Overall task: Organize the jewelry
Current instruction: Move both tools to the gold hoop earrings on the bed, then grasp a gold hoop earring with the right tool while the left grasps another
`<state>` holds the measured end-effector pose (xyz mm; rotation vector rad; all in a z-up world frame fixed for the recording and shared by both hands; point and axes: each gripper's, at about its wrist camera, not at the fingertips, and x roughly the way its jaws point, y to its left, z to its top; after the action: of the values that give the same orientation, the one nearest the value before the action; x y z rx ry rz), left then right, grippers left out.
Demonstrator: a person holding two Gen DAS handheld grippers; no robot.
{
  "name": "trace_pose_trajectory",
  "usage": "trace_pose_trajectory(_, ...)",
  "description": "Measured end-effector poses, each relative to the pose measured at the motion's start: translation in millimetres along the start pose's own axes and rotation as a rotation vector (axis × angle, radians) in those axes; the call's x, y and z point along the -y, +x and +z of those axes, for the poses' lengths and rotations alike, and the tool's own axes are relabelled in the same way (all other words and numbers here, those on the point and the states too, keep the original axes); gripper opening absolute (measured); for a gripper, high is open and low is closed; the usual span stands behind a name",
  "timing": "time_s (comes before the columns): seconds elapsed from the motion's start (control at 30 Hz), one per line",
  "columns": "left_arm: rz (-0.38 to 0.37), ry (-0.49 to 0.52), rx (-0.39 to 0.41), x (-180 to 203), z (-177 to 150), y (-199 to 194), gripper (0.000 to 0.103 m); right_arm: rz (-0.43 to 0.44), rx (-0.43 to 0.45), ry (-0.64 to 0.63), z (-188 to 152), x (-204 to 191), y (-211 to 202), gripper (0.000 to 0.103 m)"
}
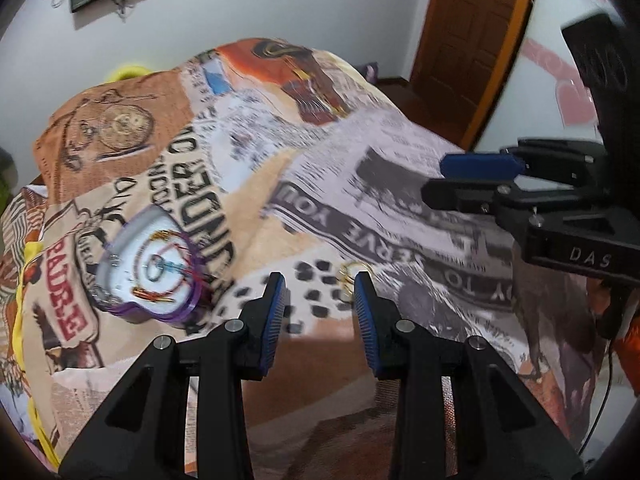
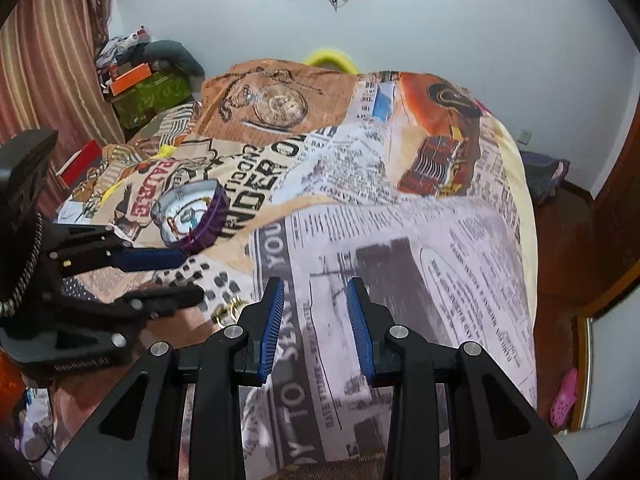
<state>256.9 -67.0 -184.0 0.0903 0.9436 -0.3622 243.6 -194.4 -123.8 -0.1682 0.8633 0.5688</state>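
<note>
A purple-rimmed jewelry box (image 1: 150, 262) with a white lining lies on the printed bedspread and holds several bangles and rings; it also shows in the right wrist view (image 2: 192, 216). Gold rings (image 1: 352, 276) lie on the cloth just beyond my left gripper's right finger, and show in the right wrist view (image 2: 228, 308). My left gripper (image 1: 320, 284) is open and empty above the cloth, right of the box. My right gripper (image 2: 316, 292) is open and empty over the newspaper print; it shows from the side in the left wrist view (image 1: 460, 180).
The bedspread (image 2: 400, 208) covers a bed. A wooden door (image 1: 472, 32) stands at the far right. Boxes and clothes (image 2: 140, 76) pile up by a striped curtain (image 2: 52, 68). A pink shoe (image 2: 564, 400) lies on the floor.
</note>
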Motion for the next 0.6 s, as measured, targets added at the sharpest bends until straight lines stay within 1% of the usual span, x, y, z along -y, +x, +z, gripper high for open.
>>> trace_pose_trajectory(0.07, -0.008, 0.010, -0.011, 4.2, -0.7, 5.2, 0.030, 0.007, -0.007, 0.005, -4.4, 1.6, 0.8, 0.030)
trace_pose_trajectory(0.1, -0.016, 0.011, -0.020, 5.2, -0.6, 7.7, 0.023, 0.013, -0.011, 0.007, -6.1, 2.4, 1.7, 0.030)
trace_pose_trajectory(0.13, -0.021, 0.008, -0.027, 4.8, -0.5, 9.4, 0.020, 0.017, -0.015, 0.008, -7.8, 2.7, 2.3, 0.030)
trace_pose_trajectory(0.17, -0.028, 0.001, -0.036, 4.0, -0.6, 12.0, 0.019, 0.019, -0.017, 0.008, -8.0, 2.7, 3.4, 0.030)
trace_pose_trajectory(0.23, -0.051, -0.017, -0.052, 1.2, -1.7, 17.3, 0.010, 0.024, -0.021, 0.007, -9.5, 1.9, 5.0, 0.030)
trace_pose_trajectory(0.4, -0.083, -0.055, -0.051, -5.6, -4.0, 18.2, 0.007, 0.048, -0.027, 0.010, -10.6, -1.9, 8.8, 0.030)
trace_pose_trajectory(0.6, -0.062, -0.107, -0.011, -15.7, -5.7, 7.7, 0.007, 0.084, -0.046, -0.007, -11.2, -12.7, 13.9, 0.030)
